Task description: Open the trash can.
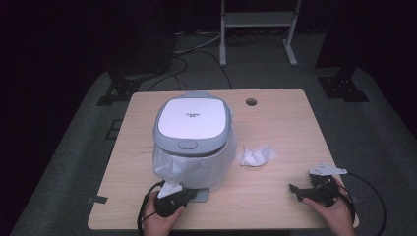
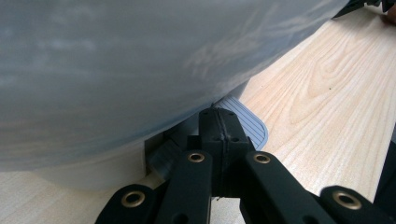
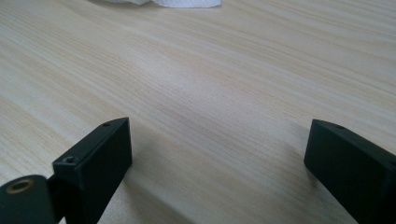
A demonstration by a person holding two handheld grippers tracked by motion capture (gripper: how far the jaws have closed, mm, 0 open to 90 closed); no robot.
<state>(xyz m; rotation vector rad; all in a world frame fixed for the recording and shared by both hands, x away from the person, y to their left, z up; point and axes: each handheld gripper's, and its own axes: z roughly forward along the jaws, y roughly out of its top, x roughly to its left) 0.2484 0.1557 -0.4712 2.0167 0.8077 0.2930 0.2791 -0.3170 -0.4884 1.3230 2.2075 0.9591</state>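
Nearest to me, my left gripper (image 1: 183,195) sits at the front edge of the table (image 1: 285,123), jaws pressed together with nothing between them, tips at the grey foot pedal (image 2: 247,122) of the pedal bin (image 1: 193,142). That bin stands left of centre, lid down, its clear liner bulging over the sides. My right gripper (image 1: 297,191) rests low near the front right corner, jaws spread wide over bare wood, holding nothing. Between the two I see a crumpled white tissue (image 1: 255,156) just beside the bin. Pale wood lies open on the right half and behind the bin, up to a cable hole (image 1: 251,102) near the far edge. Grey carpet surrounds the table; a white frame (image 1: 258,22) stands in the dark behind.
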